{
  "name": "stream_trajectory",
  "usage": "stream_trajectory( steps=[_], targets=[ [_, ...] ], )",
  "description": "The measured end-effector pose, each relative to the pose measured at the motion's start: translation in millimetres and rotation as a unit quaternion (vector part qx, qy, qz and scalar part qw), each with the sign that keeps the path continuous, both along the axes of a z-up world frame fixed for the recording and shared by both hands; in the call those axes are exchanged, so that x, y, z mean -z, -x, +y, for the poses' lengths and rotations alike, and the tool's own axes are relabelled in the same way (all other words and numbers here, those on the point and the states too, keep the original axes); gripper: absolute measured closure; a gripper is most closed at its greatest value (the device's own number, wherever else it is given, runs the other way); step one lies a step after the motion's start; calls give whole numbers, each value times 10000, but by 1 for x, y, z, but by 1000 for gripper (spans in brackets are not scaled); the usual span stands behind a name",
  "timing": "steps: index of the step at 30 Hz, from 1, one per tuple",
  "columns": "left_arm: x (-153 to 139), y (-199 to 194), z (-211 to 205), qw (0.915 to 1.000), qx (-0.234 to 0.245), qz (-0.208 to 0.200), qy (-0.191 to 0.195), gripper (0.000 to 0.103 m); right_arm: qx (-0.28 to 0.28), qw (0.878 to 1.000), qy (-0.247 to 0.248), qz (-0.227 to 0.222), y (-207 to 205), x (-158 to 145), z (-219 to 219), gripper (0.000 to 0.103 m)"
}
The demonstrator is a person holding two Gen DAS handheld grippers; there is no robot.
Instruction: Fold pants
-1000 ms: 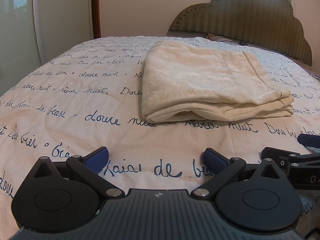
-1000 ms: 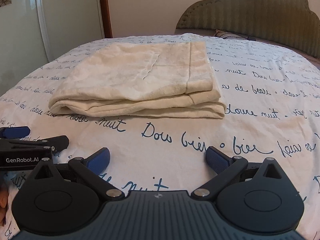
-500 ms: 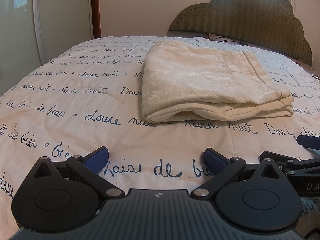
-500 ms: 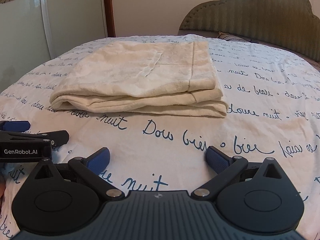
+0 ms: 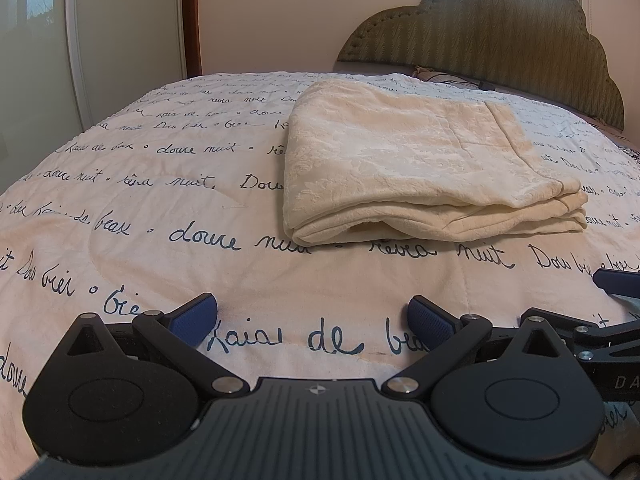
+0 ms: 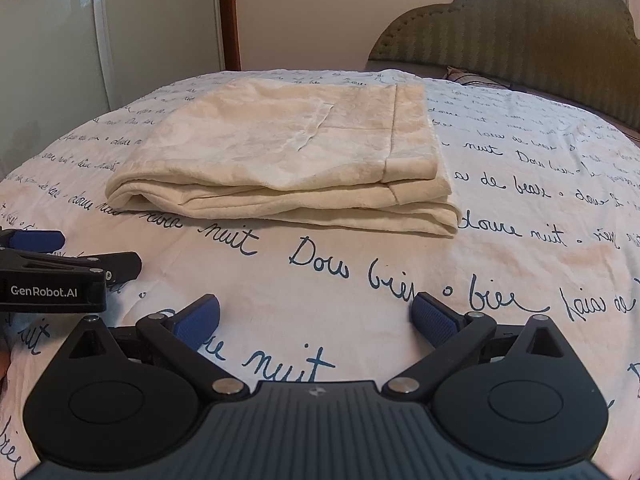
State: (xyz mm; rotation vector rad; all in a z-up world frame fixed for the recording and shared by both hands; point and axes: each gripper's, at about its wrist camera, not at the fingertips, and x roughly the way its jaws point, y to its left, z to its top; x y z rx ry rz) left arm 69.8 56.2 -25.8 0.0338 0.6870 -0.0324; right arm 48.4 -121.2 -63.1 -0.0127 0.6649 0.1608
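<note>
Cream pants [image 5: 412,160] lie folded into a flat rectangular stack on the bed, with layered edges facing me; in the right wrist view the same pants [image 6: 288,156] sit left of centre. My left gripper [image 5: 314,320] is open, empty, and well short of the stack's near edge. Open and empty too, my right gripper [image 6: 316,318] hovers over the cover in front of the stack. Each view catches part of the other gripper at its side edge: the right one [image 5: 612,300], the left one [image 6: 56,264].
A white bed cover [image 5: 140,208] printed with dark blue script spans the bed. A green padded headboard [image 5: 500,40] stands behind. White wardrobe doors [image 6: 60,40] with flower decals and a brown door frame [image 6: 228,12] are at the left.
The right wrist view has shifted slightly, with the pants sitting a little lower and nearer. The left gripper has barely moved. Both grippers stay open.
</note>
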Motion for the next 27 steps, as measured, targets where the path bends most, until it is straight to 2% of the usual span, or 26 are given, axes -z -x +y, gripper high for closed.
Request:
stream_trajectory(
  steps=[27],
  targets=[
    [0, 0, 0, 10000, 3, 4, 27, 0, 16, 9998, -171, -56, 3, 0, -5, 0]
  ],
)
